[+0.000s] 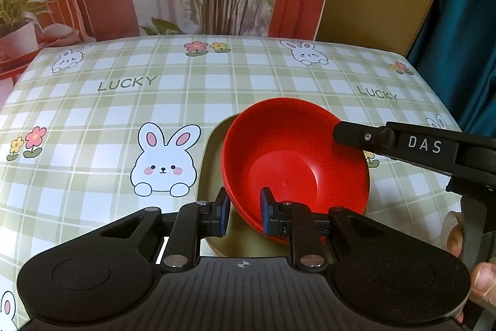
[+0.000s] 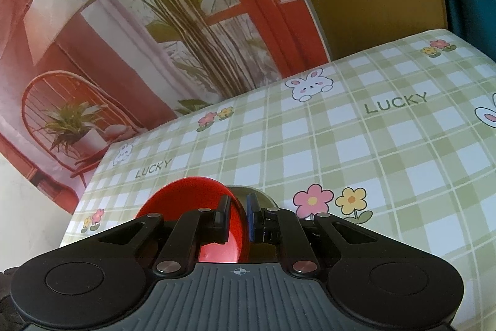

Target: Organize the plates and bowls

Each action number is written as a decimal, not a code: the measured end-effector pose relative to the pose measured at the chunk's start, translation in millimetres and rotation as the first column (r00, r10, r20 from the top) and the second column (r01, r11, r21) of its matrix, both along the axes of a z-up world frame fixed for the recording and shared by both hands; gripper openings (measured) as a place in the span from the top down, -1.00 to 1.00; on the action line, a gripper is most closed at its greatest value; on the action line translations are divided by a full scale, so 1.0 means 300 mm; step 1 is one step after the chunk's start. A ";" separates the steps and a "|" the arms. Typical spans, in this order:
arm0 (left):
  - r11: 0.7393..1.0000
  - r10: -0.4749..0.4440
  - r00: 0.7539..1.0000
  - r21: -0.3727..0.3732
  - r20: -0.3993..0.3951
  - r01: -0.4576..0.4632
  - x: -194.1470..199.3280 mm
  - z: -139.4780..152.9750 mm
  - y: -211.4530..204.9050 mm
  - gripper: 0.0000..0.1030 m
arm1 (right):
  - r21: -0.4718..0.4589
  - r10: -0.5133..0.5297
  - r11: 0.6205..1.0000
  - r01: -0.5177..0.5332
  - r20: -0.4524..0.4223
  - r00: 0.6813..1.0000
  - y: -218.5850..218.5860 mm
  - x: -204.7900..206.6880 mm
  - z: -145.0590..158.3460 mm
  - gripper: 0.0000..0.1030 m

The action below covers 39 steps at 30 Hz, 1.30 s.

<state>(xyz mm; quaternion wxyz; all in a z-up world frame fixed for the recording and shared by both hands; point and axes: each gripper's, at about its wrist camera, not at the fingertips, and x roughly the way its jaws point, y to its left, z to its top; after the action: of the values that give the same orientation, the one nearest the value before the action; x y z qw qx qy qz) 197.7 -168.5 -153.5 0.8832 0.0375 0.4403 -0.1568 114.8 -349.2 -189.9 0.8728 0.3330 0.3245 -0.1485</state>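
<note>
Bowls (image 1: pixel 294 163), a nested red stack, sat tilted over an olive plate (image 1: pixel 214 163); left gripper (image 1: pixel 245 211) and right gripper (image 2: pixel 237 217) each pinched the rim narrowly. Stacking seemed underway, and next they likely needed lowering level onto the plate before letting go

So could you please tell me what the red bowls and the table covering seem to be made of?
The red bowls look like moulded plastic: uniform colour, thin rims, soft sheen and a small mould mark in the base. The table covering looks like printed vinyl or oilcloth, smooth with a faint glare, though coated fabric is possible.
</note>
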 end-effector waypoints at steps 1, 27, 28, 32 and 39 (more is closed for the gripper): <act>1.000 0.002 1.000 0.000 -0.002 -0.002 0.000 -0.001 0.001 0.57 | 0.001 -0.001 1.000 0.001 0.000 1.000 0.001 0.000 0.001 0.78; 1.000 0.008 0.999 0.009 0.038 -0.008 -0.014 -0.003 0.013 0.57 | -0.053 0.026 0.998 -0.028 -0.031 0.999 0.027 -0.003 0.004 0.78; 1.000 0.010 0.999 0.009 0.043 -0.010 -0.014 -0.001 0.013 0.57 | -0.058 0.027 0.998 -0.029 -0.037 0.999 0.029 -0.004 0.003 0.78; 1.000 0.014 0.998 0.013 0.062 -0.015 -0.013 0.004 0.014 0.57 | -0.076 0.030 0.997 -0.035 -0.055 0.998 0.037 -0.007 0.004 0.75; 1.000 0.009 0.993 0.015 0.118 -0.011 -0.032 0.037 0.021 0.13 | -0.124 0.023 0.992 -0.031 -0.065 0.998 0.045 -0.023 0.038 0.57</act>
<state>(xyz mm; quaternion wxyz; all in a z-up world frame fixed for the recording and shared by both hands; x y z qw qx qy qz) 188.2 -162.1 -142.5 0.9082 0.0512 0.3886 -0.1464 107.8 -335.6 -178.5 0.8831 0.2685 0.3467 -0.1672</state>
